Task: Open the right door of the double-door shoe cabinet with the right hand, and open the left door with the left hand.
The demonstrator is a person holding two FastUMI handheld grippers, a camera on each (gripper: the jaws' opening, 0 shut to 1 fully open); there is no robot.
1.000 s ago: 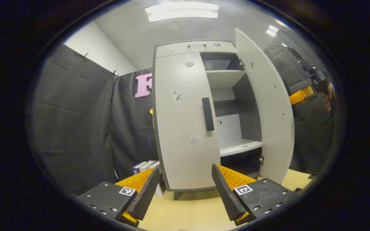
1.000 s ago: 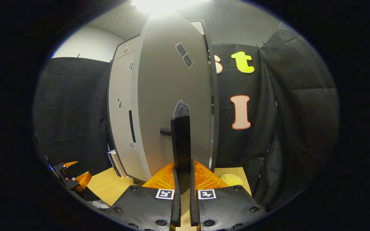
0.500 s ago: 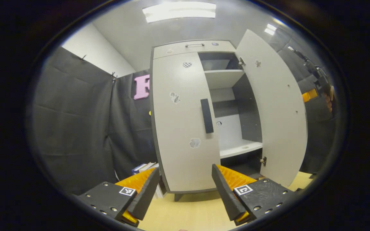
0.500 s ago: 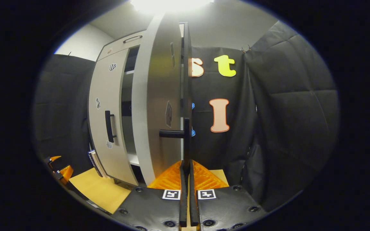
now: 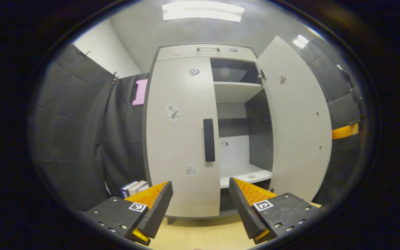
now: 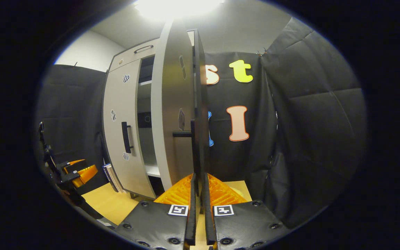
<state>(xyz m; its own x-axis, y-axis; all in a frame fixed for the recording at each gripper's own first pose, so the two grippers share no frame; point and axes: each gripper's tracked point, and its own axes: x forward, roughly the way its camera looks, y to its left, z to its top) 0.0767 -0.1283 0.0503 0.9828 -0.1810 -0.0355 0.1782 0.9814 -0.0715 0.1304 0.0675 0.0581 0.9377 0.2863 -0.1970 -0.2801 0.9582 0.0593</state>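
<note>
- Right gripper (image 6: 198, 194): fingers pressed together on the right door's black handle (image 6: 193, 152), apparently clamping it.
- Right door (image 5: 295, 118) swung wide open; shelves (image 5: 236, 91) exposed.
- Left gripper (image 5: 200, 194): fingers spread apart, facing the closed left door (image 5: 179, 139), clear of its handle (image 5: 209, 140).
- Books (image 5: 134, 187) stand beside the shoe cabinet (image 5: 203, 52).

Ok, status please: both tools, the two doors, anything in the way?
Right tool shut on right door handle; right door open. Left tool open, short of left door, which is closed. Nothing blocking.
</note>
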